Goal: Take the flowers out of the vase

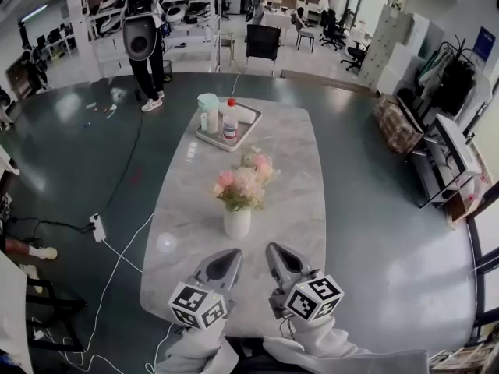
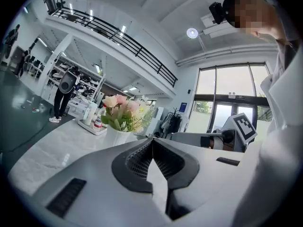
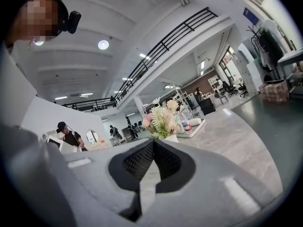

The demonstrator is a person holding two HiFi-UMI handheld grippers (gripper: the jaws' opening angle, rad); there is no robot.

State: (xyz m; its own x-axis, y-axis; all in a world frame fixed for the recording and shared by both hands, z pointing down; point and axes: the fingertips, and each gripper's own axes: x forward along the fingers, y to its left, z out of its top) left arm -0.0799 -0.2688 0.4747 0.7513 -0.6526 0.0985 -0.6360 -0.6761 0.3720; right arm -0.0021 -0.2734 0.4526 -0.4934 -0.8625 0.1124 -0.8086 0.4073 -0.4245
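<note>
A bunch of pink and cream flowers (image 1: 243, 182) stands in a small white vase (image 1: 237, 223) at the middle of the marble table (image 1: 296, 162). Both grippers hover over the table's near end, side by side and just short of the vase. The left gripper (image 1: 231, 253) has its jaws together with nothing between them. The right gripper (image 1: 274, 248) is likewise shut and empty. In the left gripper view the flowers (image 2: 124, 111) and vase (image 2: 118, 136) lie ahead and left of the left gripper (image 2: 152, 140). In the right gripper view the flowers (image 3: 163, 119) rise just beyond the right gripper (image 3: 154, 141).
A white tray (image 1: 251, 128) with a red-capped bottle (image 1: 230, 120) and other containers sits at the table's far end. A person (image 1: 145, 45) stands on the floor beyond the far left corner. Cables and a power strip (image 1: 97, 227) lie on the floor to the left.
</note>
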